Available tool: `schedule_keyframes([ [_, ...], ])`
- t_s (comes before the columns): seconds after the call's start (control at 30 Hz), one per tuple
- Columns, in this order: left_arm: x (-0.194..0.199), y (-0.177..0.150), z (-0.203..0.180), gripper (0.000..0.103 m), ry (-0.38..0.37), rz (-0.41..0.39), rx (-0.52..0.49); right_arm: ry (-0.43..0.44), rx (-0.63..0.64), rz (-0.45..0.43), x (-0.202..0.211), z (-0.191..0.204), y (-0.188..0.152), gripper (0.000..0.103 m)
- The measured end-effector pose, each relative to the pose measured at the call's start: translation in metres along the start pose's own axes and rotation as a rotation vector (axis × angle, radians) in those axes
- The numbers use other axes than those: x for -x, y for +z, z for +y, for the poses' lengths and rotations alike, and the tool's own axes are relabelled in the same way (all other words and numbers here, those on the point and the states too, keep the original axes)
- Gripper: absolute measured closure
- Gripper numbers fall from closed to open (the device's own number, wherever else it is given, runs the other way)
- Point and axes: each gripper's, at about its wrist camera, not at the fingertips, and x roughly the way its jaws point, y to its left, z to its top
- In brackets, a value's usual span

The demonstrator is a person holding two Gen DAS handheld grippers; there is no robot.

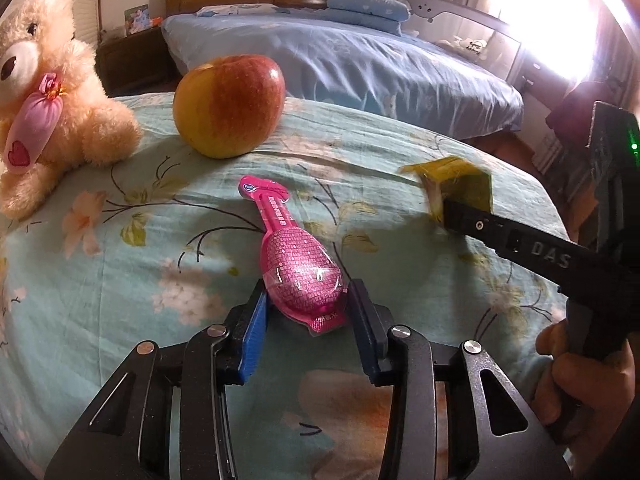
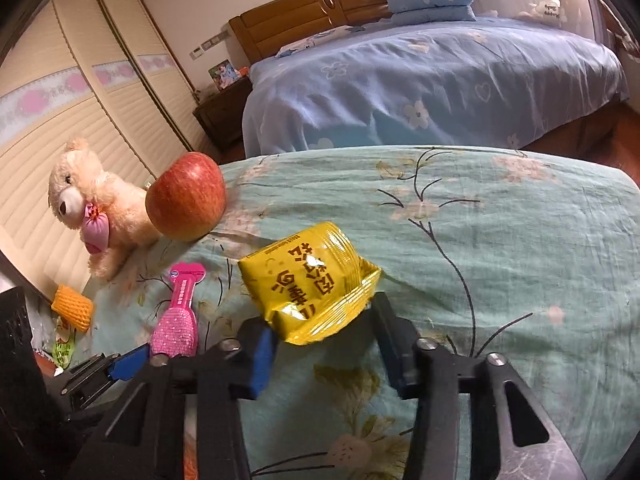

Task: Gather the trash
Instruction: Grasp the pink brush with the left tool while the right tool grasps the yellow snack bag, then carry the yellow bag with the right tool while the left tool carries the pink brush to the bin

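2 claws, left claw point(image 1: 306, 306) clamped on pink wrapper point(image 1: 298, 268), right claw point(image 2: 320, 334) clamped on yellow packet point(image 2: 310, 284)

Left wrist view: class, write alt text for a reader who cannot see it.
The left gripper closes on a pink shiny wrapper lying on a floral bedspread. To the right, the right gripper grips a yellow packet; behind sit an apple and a teddy bear.
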Motion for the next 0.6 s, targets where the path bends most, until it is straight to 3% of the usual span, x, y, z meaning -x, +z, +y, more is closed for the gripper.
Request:
schedule_keyframes([
  [0.03, 0.002, 0.000, 0.000, 0.066, -0.004, -0.004, -0.002, 0.002, -0.003, 0.003, 0.000, -0.001, -0.001, 0.089],
  [0.07, 0.003, -0.001, 0.000, 0.066, -0.008, -0.007, -0.003, 0.000, -0.006, 0.008, 0.000, -0.001, -0.002, 0.097],
  [0.6, 0.040, -0.030, -0.033, 0.066, -0.111, -0.028, -0.069, -0.013, -0.071, -0.045, 0.062, -0.016, -0.046, 0.102],
])
